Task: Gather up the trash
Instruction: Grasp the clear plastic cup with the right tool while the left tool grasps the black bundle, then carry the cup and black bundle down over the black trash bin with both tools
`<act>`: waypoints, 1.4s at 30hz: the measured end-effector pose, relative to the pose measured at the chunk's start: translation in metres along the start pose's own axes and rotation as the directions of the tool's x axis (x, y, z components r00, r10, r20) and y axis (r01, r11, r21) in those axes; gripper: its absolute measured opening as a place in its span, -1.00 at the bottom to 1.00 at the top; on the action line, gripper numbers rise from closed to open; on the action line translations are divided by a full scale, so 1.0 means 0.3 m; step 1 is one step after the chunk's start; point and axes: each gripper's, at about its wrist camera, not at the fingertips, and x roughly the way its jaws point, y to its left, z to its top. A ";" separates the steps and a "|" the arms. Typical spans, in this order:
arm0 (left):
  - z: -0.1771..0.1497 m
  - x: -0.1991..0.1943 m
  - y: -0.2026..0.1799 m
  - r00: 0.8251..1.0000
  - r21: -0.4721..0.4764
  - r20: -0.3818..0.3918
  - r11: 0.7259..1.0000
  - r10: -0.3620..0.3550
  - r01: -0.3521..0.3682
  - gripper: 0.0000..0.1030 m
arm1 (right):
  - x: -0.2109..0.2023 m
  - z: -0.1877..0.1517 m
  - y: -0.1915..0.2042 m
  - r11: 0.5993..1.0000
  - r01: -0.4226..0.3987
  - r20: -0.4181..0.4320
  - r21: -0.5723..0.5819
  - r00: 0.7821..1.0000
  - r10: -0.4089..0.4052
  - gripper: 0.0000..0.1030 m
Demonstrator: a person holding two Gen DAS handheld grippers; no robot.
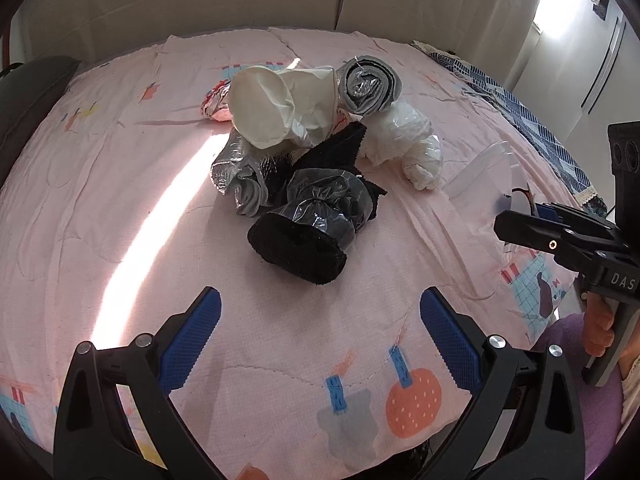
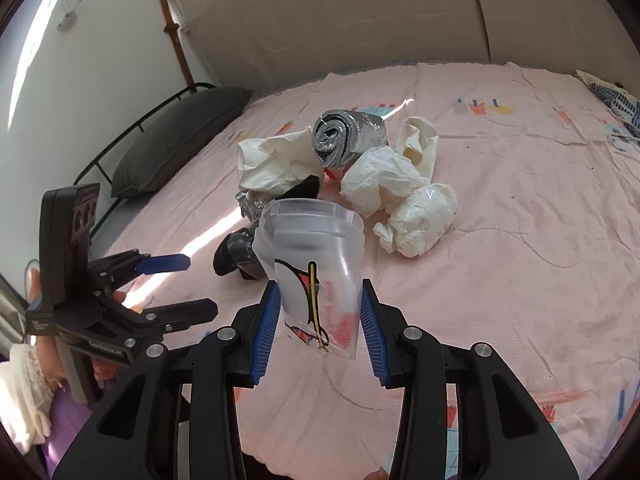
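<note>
A pile of trash lies on the pink bed cover (image 1: 120, 200): a crumpled cream paper bag (image 1: 280, 104), a silver foil roll (image 1: 370, 84), white plastic wads (image 1: 408, 148), a black cloth (image 1: 298, 250) with a dark plastic bag (image 1: 324, 200) on it. My left gripper (image 1: 320, 300) is open and empty, just short of the black cloth. My right gripper (image 2: 320, 292) is shut on a clear plastic cup (image 2: 316, 256) with red and black print, held above the bed near the pile. The cup also shows in the left wrist view (image 1: 484, 172).
A dark grey pillow (image 2: 180, 136) lies by the metal bed frame at the left. A beige padded headboard (image 2: 360, 12) stands behind the bed. A blue patterned cloth (image 1: 520, 108) lies along the bed's right edge.
</note>
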 end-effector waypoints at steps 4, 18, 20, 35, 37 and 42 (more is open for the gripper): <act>0.051 0.056 -0.004 1.000 0.022 -0.006 1.000 0.017 -0.016 0.89 | -0.026 -0.004 -0.042 1.000 -0.001 0.008 0.026 1.000 0.001 -0.27; 0.106 0.151 0.038 0.999 -0.007 -0.046 1.000 -0.019 0.019 0.22 | -0.037 0.003 -0.081 0.999 -0.004 0.009 0.047 1.000 0.004 -0.27; 0.097 0.134 0.044 0.999 -0.008 -0.045 1.000 -0.019 0.019 0.22 | -0.042 0.003 -0.067 0.999 0.000 0.013 0.033 1.000 0.000 -0.27; -0.014 -0.207 -0.034 0.999 0.049 0.017 0.998 -0.031 0.030 0.22 | -0.256 -0.048 0.135 0.998 -0.027 0.057 -0.058 0.998 0.030 -0.27; -0.036 -0.251 -0.051 0.999 0.056 0.011 0.998 -0.030 0.030 0.23 | -0.292 -0.061 0.169 0.997 -0.032 0.053 -0.064 0.998 0.035 -0.27; -0.117 -0.344 -0.094 0.999 0.064 -0.018 0.997 -0.036 0.037 0.23 | -0.368 -0.110 0.239 0.996 -0.050 0.041 -0.069 0.998 0.053 -0.26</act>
